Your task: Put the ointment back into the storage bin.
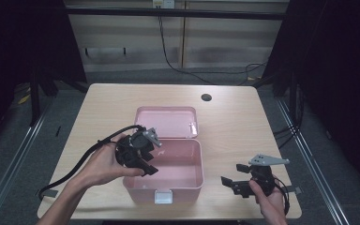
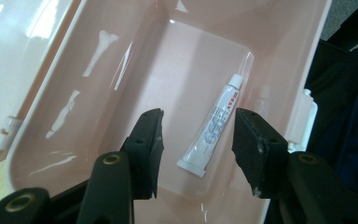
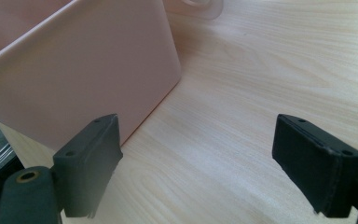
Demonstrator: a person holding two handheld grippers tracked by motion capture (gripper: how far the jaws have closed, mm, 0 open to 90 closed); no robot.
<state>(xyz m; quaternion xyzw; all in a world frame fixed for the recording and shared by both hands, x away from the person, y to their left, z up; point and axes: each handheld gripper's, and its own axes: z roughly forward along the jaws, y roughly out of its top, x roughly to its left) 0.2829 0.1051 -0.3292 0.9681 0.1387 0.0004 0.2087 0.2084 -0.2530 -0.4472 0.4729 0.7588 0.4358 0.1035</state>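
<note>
High view first, and the biggest thing we've got is the pale wooden table (image 1: 234, 122), with a small dark round hole (image 1: 206, 97) near its far edge. Sitting in the middle of it is the pink plastic box (image 1: 187, 180), open, its lid (image 1: 166, 121) folded back flat on the far side and a white latch (image 1: 163, 197) on the near wall.

Over the box's left rim we see the left hand (image 1: 101, 164) holding the left gripper (image 1: 146, 164), angled down into the box, black cable (image 1: 82, 159) trailing off toward the table's left edge. On the right, near the front corner of the table, the right hand (image 1: 268, 199) holds the right gripper (image 1: 232, 183) low above the tabletop, well apart from the box, its grey three-cornered plate (image 1: 268, 161) on top.

In the left gripper view we're looking straight down into the box, and there it is: a small white tube (image 2: 212, 126) lying on the floor of the box, cap pointing away, crimped end toward us. The jaws stand apart, one on each side of the tube, not touching it as far as we can tell.

In the right gripper view the jaws are spread wide with bare wood between them, the left one just beside the box's outer wall (image 3: 74, 79).
</note>
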